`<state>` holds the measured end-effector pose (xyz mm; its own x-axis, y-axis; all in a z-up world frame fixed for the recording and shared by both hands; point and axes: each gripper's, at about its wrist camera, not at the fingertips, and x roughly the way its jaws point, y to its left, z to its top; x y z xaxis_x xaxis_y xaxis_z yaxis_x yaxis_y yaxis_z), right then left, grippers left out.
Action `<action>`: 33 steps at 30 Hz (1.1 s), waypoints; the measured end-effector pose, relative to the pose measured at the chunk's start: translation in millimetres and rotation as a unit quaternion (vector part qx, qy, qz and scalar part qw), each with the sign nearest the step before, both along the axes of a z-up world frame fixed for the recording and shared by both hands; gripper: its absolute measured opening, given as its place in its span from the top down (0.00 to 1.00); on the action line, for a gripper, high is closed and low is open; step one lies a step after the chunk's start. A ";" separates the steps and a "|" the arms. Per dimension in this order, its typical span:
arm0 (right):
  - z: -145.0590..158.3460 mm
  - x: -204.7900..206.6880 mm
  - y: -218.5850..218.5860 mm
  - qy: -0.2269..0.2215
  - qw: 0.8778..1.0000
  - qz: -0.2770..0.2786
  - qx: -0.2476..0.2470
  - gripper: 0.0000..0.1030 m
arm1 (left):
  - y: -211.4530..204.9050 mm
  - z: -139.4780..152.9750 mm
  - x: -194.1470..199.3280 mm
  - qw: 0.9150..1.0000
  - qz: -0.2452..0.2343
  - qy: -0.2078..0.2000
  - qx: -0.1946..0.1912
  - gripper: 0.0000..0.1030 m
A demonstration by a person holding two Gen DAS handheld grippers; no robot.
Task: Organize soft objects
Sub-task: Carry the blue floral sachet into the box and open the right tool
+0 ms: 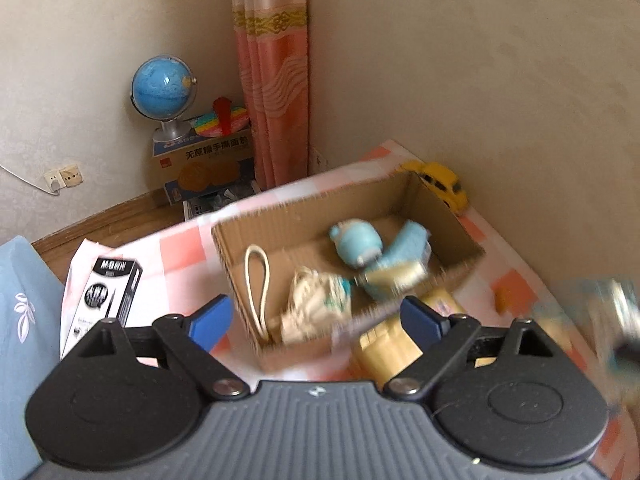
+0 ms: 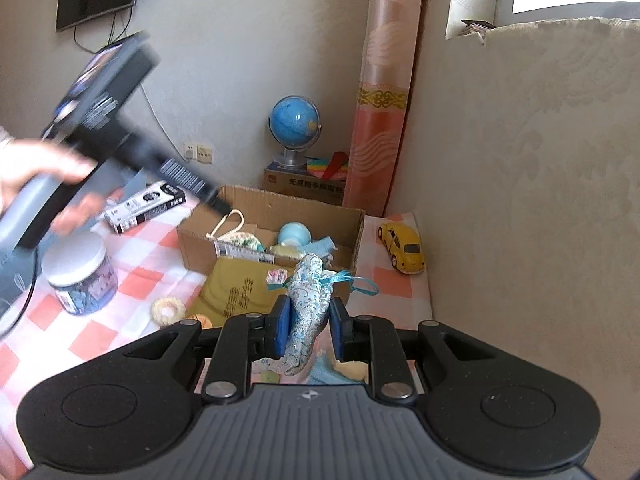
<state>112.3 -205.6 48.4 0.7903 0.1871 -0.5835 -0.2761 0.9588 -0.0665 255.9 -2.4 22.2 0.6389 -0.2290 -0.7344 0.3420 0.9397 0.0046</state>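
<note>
Between the right gripper's (image 2: 306,330) blue pads: a pale-blue brocade pouch (image 2: 306,304) with teal ribbon, clamped, just short of the cardboard box (image 2: 272,204). Left gripper (image 1: 316,318) spread wide, nothing in it, above the box's soft toys (image 1: 356,246). Checked cloth (image 2: 132,248) underneath.

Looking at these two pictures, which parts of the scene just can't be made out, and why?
- Left wrist view: the objects in the cardboard box are smeared by motion blur; the cream bundle cannot be identified.
- Left wrist view: the right gripper at the frame edge is a blur.
- Right wrist view: the lower end of the brocade pouch is hidden behind the right gripper's body.
- Right wrist view: the jar label is too small to read.
</note>
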 end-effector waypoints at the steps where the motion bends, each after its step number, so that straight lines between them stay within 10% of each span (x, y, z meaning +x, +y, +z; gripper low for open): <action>1: 2.6 3.4 -0.8 0.001 1.000 0.001 0.007 0.76 | 0.5 -1.2 -11.6 1.000 -0.004 -0.003 0.007 0.12; 23: 47.6 149.5 57.9 0.052 0.988 -0.093 0.111 0.76 | 37.2 -18.0 -154.6 0.999 0.007 -0.035 -0.024 0.12; 33: 18.4 216.7 67.6 0.121 0.949 -0.240 0.165 0.76 | 51.7 -38.2 -158.7 0.999 0.016 -0.012 -0.039 0.12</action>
